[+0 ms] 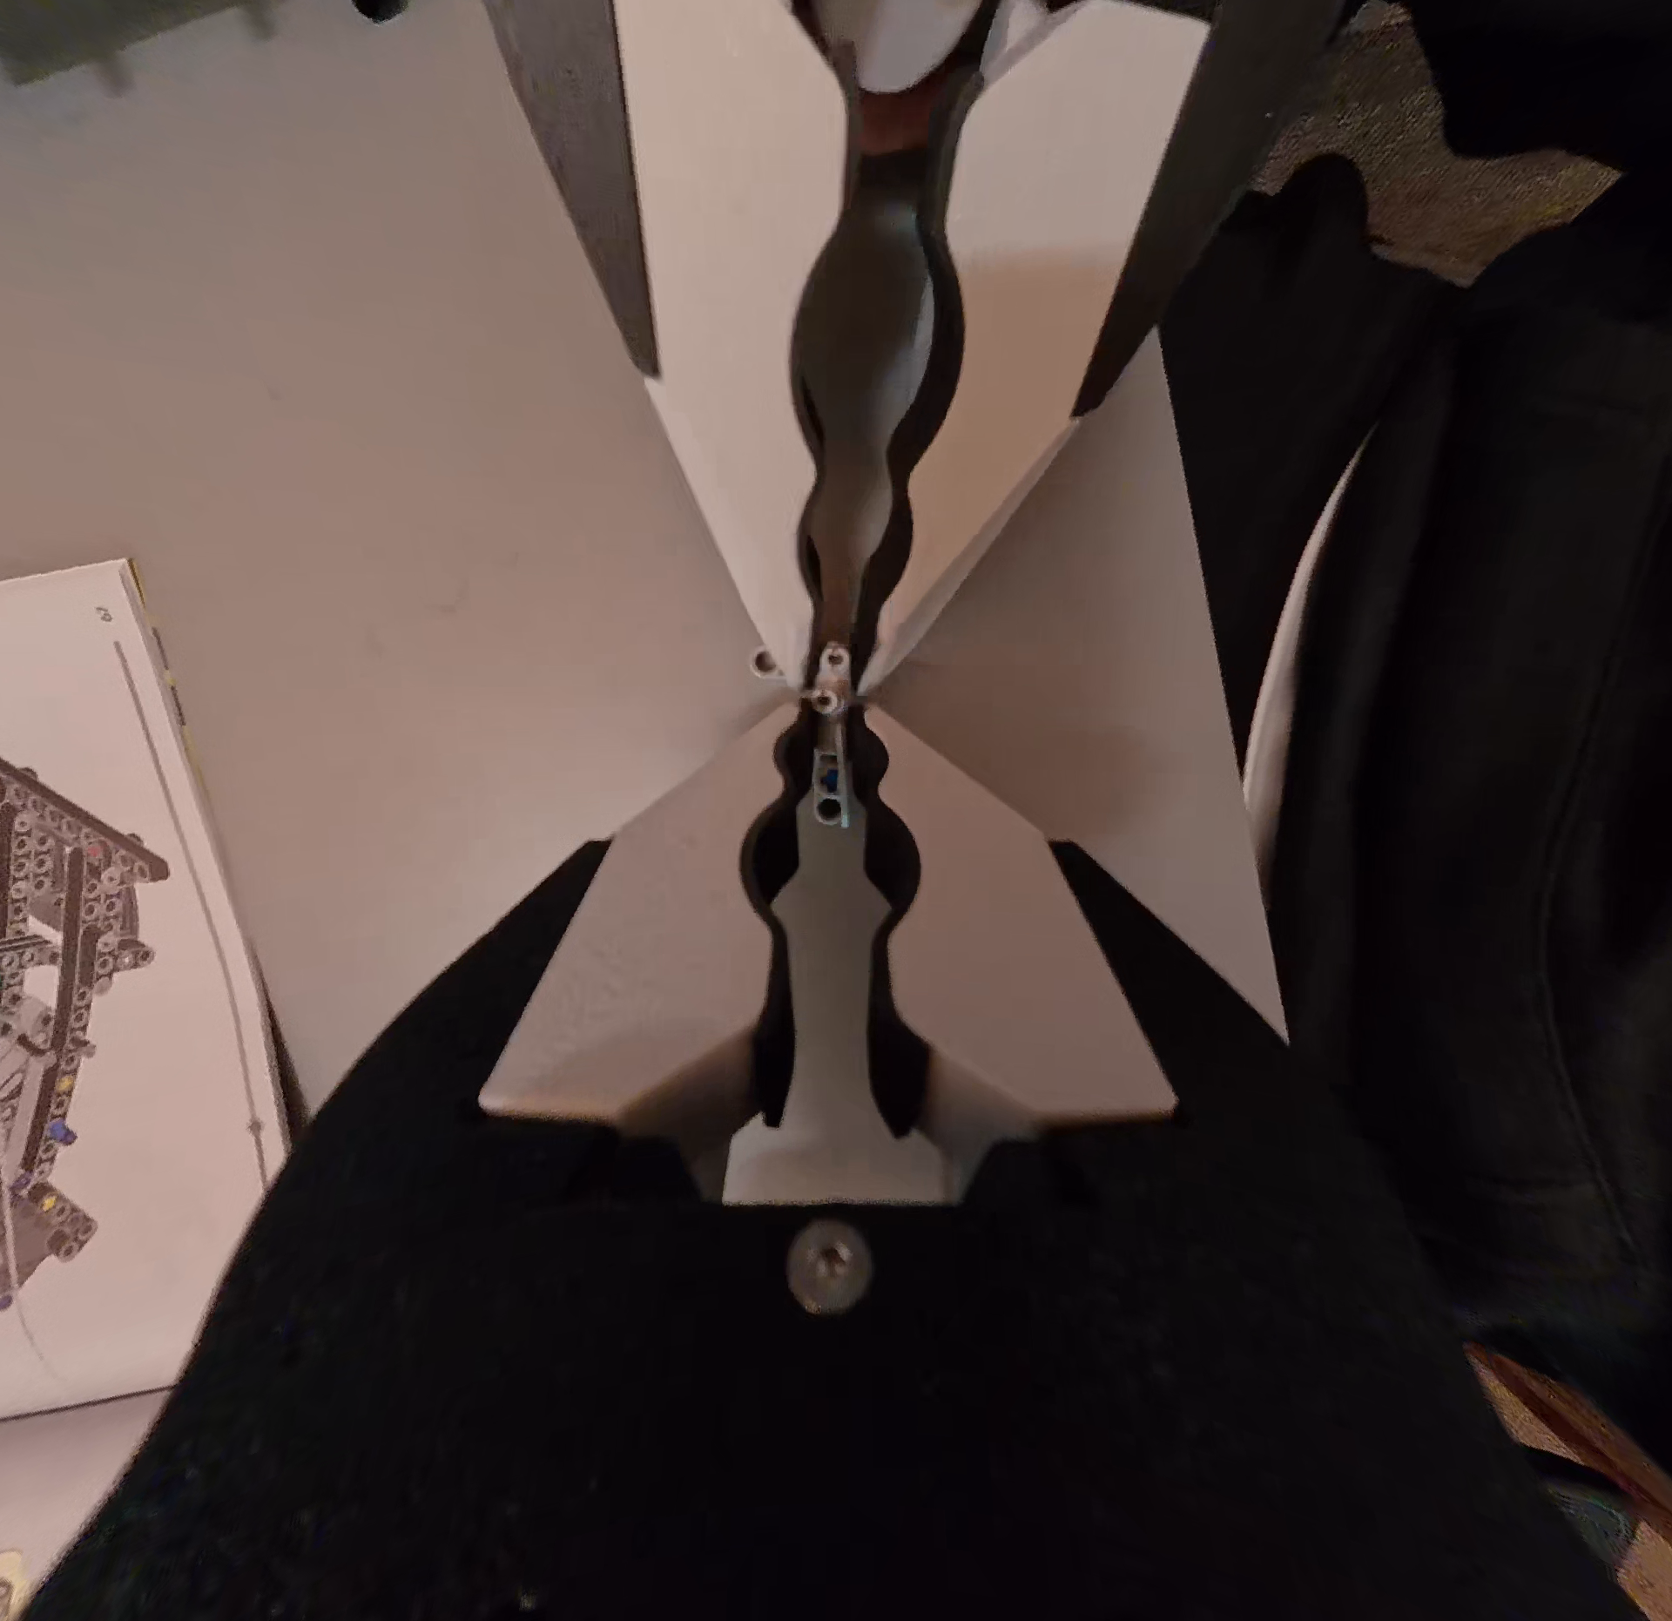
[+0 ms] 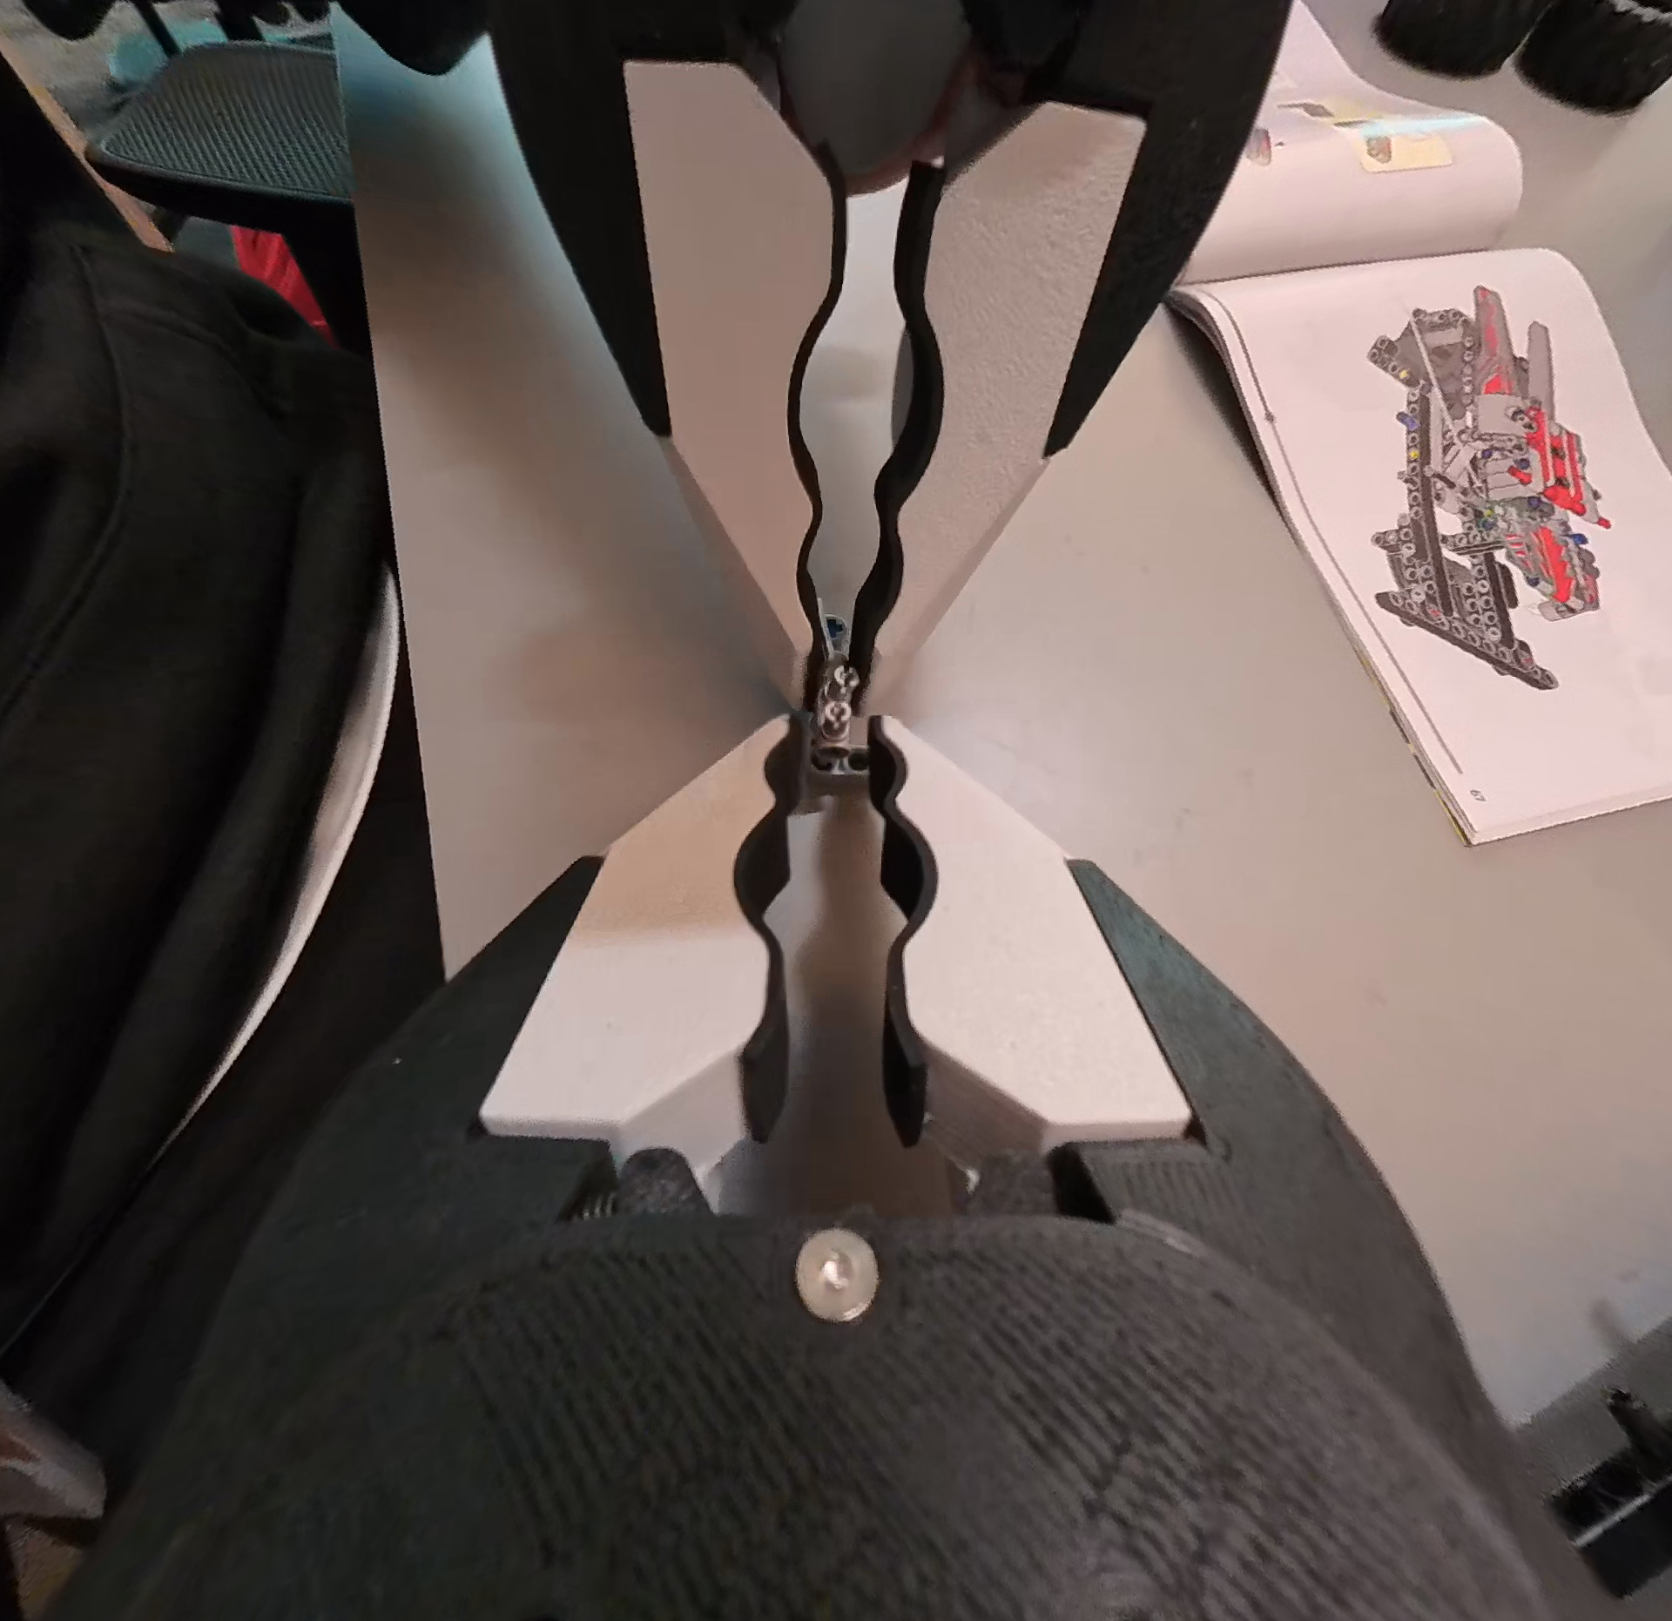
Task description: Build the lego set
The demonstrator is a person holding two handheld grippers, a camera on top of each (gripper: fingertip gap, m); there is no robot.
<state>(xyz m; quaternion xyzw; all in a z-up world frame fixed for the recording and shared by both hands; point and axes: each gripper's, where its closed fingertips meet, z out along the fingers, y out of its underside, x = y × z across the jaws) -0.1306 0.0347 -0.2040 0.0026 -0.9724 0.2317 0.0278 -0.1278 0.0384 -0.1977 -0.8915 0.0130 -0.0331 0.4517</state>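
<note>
My two grippers meet tip to tip above the white table. In the left wrist view, my left gripper is shut on a thin grey Lego beam with a blue pin. The right gripper comes in from the top, shut on a small light-grey connector. In the right wrist view, my right gripper is shut on a grey Lego piece. The left gripper faces it from above with the blue-pinned beam. The two pieces touch at a grey connector.
An open instruction booklet lies on the table, to the right in the right wrist view. Black tyres stand at the far right. A black part lies near the front edge. A person's dark clothing is beside the table.
</note>
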